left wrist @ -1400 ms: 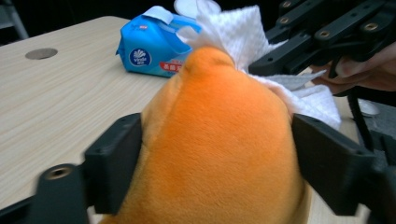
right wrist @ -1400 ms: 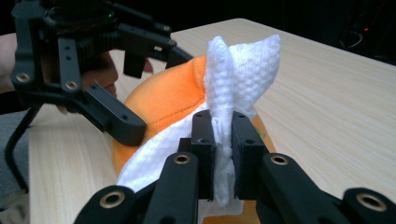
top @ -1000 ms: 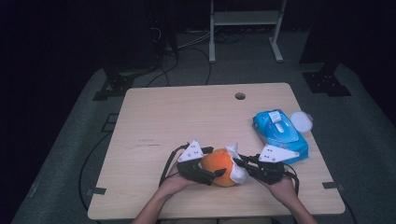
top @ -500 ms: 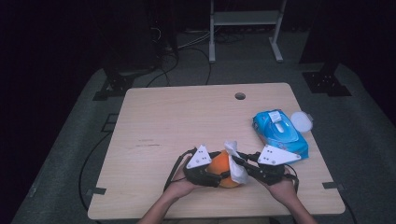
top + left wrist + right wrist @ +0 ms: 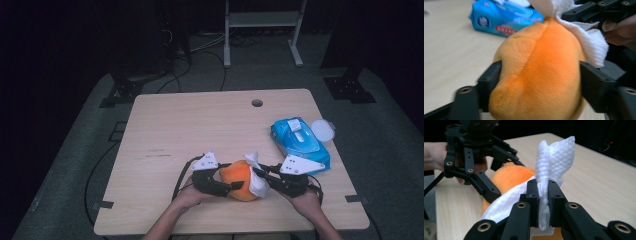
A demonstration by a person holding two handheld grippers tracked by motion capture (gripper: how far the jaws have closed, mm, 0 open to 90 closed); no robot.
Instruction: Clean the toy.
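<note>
**A:** So where does the orange plush toy (image 5: 239, 179) sit right now?

**B:** Near the front edge of the table (image 5: 200, 125), a bit right of centre, between the two grippers. The left gripper (image 5: 226, 186) comes at it from nine o'clock, the right gripper (image 5: 260, 172) from three o'clock. A blue wipes pack (image 5: 300, 142) lies at about two o'clock from the toy, near but apart from it.

**A:** Is the left one gripping?

**B:** Yes. Its jaws have just been closing with the toy between them, and in the left gripper view both black pads press into the flanks of the plush, which bulges over them. I'd call that clamped on the toy.

**A:** And the right?

**B:** Pinched tight on a white wipe (image 5: 549, 170). In the right gripper view the jaws stand nearly together with the folded cloth squeezed between them; its upper end sticks up at twelve o'clock and the rest drapes over the toy's near side.

**A:** How will the toy handle?

**B:** Light and soft, I'd judge. It gives under pressure, so a grip across the thick middle should hold best; a pinch at a tapered end would likely slip or let it swivel. The fuzzy surface should drag on the wipe, so the left grip has to brace it while wiping.
</note>
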